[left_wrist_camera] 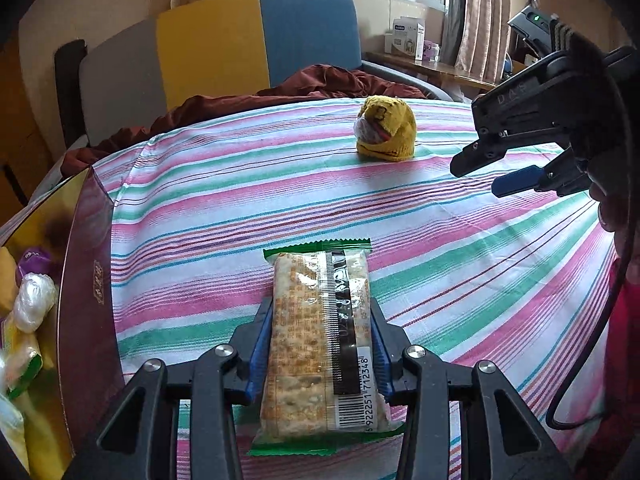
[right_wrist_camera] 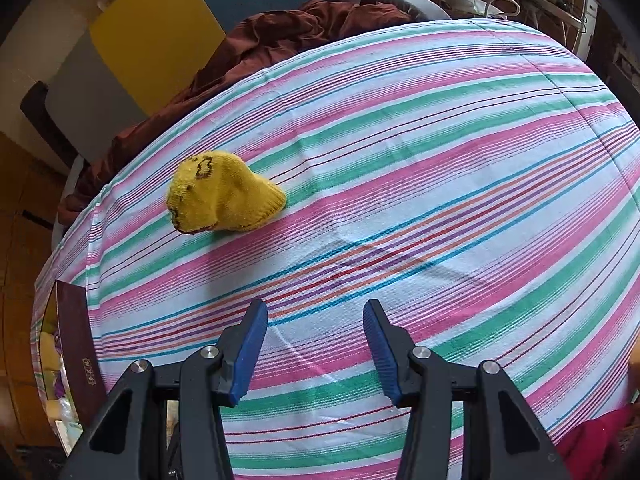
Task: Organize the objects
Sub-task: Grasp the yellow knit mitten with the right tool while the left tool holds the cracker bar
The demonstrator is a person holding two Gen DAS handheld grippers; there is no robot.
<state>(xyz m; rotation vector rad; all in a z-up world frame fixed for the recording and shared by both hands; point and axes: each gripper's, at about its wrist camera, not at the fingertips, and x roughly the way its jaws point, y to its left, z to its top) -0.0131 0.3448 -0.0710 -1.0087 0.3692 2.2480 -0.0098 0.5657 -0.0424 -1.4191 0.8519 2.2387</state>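
Observation:
A cracker packet (left_wrist_camera: 316,344) with green sealed ends is held lengthwise above the striped cloth, and my left gripper (left_wrist_camera: 320,308) is shut on it, its blue pads (left_wrist_camera: 262,340) pressing both long sides. A rolled yellow knitted sock (left_wrist_camera: 386,128) lies farther back on the cloth; in the right wrist view the sock (right_wrist_camera: 224,196) sits at the upper left. My right gripper (right_wrist_camera: 316,316) hovers open over bare cloth with nothing between its fingers. From the left wrist view the right gripper (left_wrist_camera: 494,172) hangs at the right edge, to the right of the sock.
A maroon box (left_wrist_camera: 86,280) with a gold inside stands at the left and holds several wrapped snacks; its wall (right_wrist_camera: 76,344) shows at lower left. A dark red blanket (left_wrist_camera: 240,100) lies behind the striped cloth (left_wrist_camera: 440,260). A red sleeve (left_wrist_camera: 624,340) and a cable are at the right.

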